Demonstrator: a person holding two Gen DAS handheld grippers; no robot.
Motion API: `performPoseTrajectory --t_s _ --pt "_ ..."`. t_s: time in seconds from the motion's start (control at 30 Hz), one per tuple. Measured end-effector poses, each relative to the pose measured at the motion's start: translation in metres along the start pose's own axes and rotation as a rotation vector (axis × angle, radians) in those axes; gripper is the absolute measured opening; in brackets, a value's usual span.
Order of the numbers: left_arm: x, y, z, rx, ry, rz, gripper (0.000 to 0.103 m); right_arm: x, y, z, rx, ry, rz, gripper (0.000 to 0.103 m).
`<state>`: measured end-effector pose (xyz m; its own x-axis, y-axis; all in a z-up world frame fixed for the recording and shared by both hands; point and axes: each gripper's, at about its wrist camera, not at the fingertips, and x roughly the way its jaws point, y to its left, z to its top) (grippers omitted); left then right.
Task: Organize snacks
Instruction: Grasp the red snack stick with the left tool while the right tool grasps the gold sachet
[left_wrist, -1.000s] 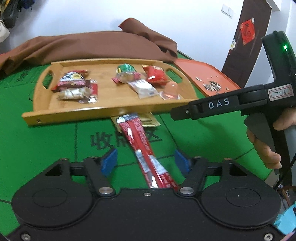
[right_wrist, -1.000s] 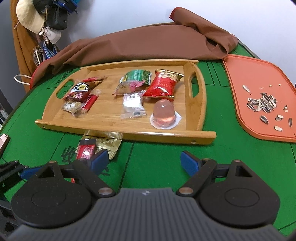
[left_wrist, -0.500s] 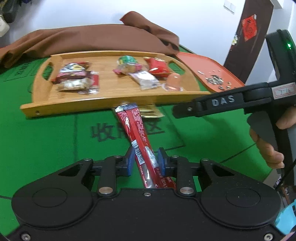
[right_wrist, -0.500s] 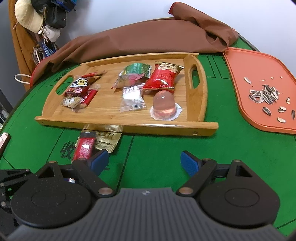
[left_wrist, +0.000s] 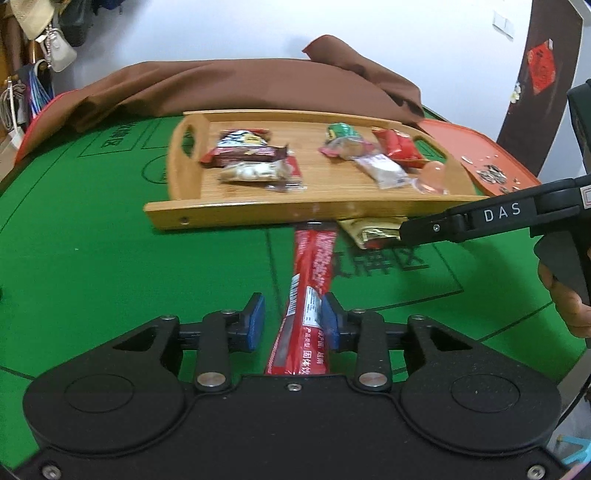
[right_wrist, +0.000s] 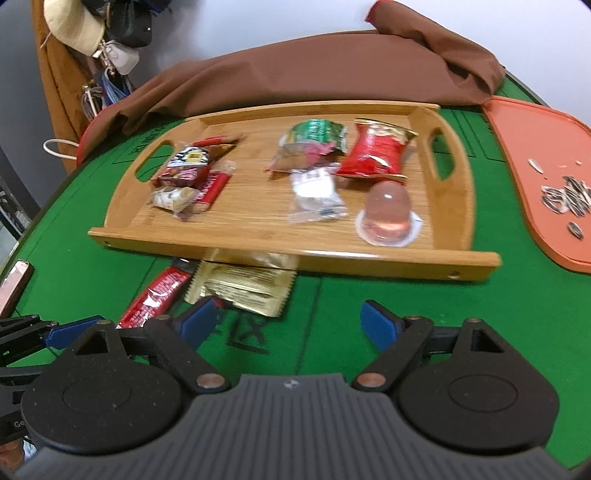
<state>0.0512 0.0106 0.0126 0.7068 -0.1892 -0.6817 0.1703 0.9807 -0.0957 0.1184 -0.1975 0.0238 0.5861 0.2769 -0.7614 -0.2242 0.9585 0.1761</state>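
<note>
Stick (left_wrist: 312, 291) lying between left gripper's (left_wrist: 291, 326) parted, just-reopening jaws, touching one pad | right gripper (right_wrist: 288, 323) gaping, empty | tray (left_wrist: 258, 214) edge beyond.

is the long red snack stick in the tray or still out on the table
Out. The long red snack stick lies on the green table in front of the wooden tray, its far end at the tray's near edge.
</note>
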Motion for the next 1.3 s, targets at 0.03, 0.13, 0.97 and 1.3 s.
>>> performPoseTrajectory --t_s 0.03,0.13,0.97,1.3 --pt "-0.001 0.003 0.0 -0.001 -0.003 0.01 0.036 0.002 0.003 0.001 -0.002 0.0 0.002 0.095" --pt "-0.003 0.009 -0.002 0.003 -0.014 0.044 0.039 0.01 0.013 0.002 -0.006 0.007 0.014 0.095" --pt "0.008 0.011 0.001 0.043 -0.012 0.019 0.046 0.023 0.048 0.001 -0.093 -0.016 -0.082 0.059" --pt "0.017 -0.003 0.006 0.076 -0.011 0.004 0.047 0.011 0.038 -0.005 -0.074 -0.028 -0.072 0.059"
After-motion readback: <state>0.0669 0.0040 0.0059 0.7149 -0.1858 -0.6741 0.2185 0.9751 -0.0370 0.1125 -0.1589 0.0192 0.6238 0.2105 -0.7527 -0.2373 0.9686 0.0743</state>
